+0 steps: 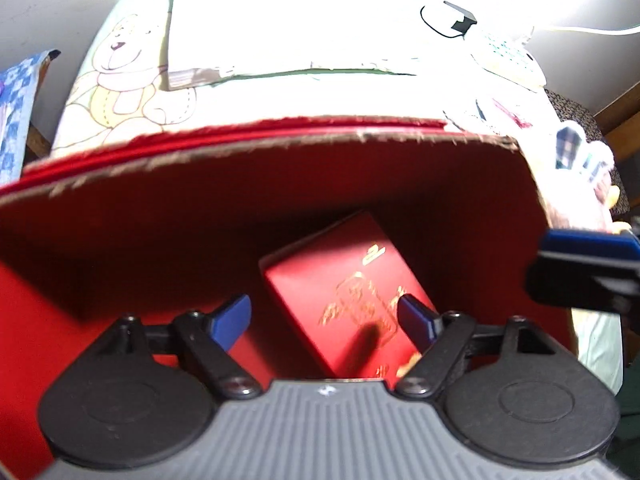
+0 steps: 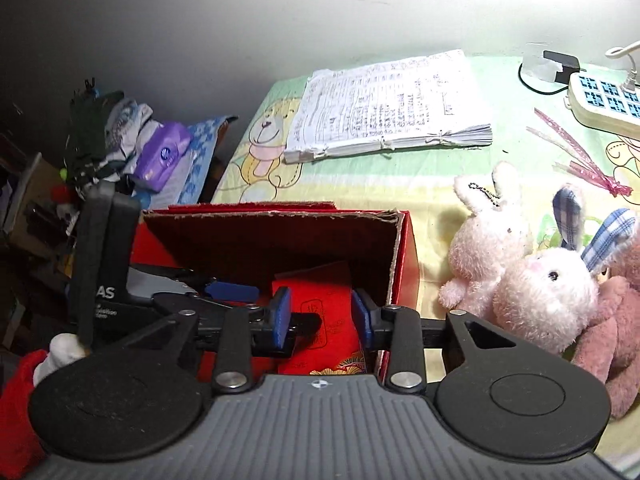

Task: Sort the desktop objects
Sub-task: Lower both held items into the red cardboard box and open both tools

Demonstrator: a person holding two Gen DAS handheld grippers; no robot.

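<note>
An open red cardboard box point(image 1: 280, 152) point(image 2: 280, 216) stands at the table's near left corner. Inside lies a red envelope with gold print point(image 1: 344, 280) point(image 2: 320, 300). My left gripper point(image 1: 326, 316) hangs open inside the box, its blue fingers either side of the envelope's lower end without touching it. My right gripper point(image 2: 322, 314) is open too, just above the box's near right part with the envelope below it. Each gripper shows in the other's view: the right one point(image 1: 584, 268) at the box's right wall, the left one point(image 2: 230, 292) low on the left.
To the right of the box sit a white plush rabbit point(image 2: 488, 236), a checked-eared rabbit point(image 2: 548, 296) and a pink plush point(image 2: 612, 340). Farther back lie a tied stack of written pages point(image 2: 392, 108), a pink ribbon point(image 2: 580, 160) and a power strip point(image 2: 608, 100). Clutter point(image 2: 160, 152) fills the left.
</note>
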